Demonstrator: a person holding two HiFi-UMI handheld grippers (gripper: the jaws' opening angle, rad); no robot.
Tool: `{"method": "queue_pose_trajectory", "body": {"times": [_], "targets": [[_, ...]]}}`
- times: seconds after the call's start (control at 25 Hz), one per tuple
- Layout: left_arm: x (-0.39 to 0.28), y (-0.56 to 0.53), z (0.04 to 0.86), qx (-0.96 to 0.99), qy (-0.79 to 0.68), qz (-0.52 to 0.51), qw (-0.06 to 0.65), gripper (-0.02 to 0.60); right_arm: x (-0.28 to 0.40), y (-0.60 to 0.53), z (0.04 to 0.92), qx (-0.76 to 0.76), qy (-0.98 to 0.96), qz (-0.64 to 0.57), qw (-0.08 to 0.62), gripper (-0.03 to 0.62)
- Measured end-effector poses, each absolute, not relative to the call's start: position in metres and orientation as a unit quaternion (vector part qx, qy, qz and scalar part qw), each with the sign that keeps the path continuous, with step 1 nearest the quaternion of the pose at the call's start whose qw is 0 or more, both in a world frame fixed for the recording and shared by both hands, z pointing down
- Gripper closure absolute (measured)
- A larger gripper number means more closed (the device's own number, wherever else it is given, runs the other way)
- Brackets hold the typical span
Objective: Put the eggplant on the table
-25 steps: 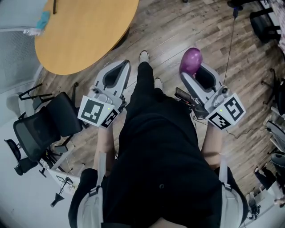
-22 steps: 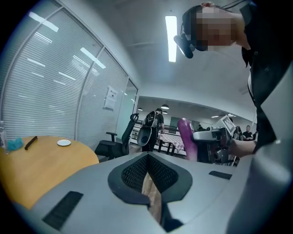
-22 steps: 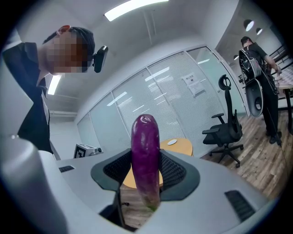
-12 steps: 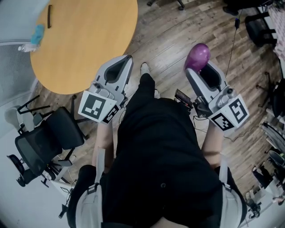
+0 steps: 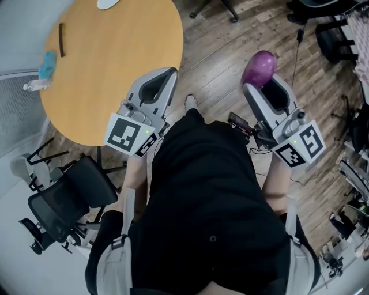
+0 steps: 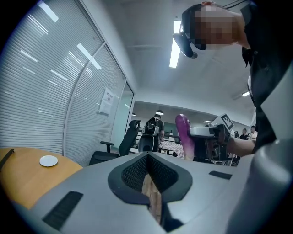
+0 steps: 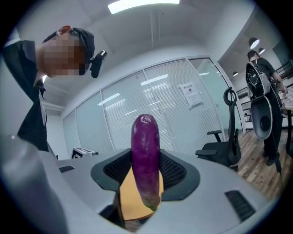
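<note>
- Here, the right hand-held gripper is clamped on the eggplant, its black pads pressing on either side of the lower half.
- In the right gripper view the eggplant stands upright between the jaws, the stem end down and the rounded purple end well above the jaw tips.
- The jaws stand fairly wide because of the eggplant's girth, and the counter's yellow top shows through the gap behind its lower part.
- From the head view, the eggplant is in the air over the wood floor, to the right of the round counter and well apart from its edge.
- The left hand-held gripper has its jaws drawn together, leaving only a thin slit with floor planks showing through it and nothing between the pads.
- Its tips lie just beside the counter's near edge in the head view.
- Each hand-held gripper carries a cube with square markers at its rear, the left cube and the right cube.
- On the counter lie a thin dark bar, a small blue thing and a white plate at the far side.
- The person in black clothing stands between both hand-held grippers.
- A black office chair stands at the lower left, near the counter.
</note>
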State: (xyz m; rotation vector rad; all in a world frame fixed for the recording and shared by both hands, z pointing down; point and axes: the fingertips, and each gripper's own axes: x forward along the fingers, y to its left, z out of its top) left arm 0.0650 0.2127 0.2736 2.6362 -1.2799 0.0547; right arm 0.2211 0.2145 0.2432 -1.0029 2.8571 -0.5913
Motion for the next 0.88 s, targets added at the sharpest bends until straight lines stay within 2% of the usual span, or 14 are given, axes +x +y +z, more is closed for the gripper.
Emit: {"method": "queue_pose_trajectory", "body": {"times": [0.4, 0.88], "targets": [[0.074, 0.148, 0.291, 0.916, -0.38, 0.033, 0.123, 0.569, 0.226, 0.155, 0.252, -0.364, 0.909, -0.202, 0.023, 0.396], [0.089, 0.07, 0.294, 0.899, -0.413, 0.034, 0.139, 0.569, 0.251, 0.057, 0.262, -0.342, 0.916, -0.207, 0.03, 0.396]]}}
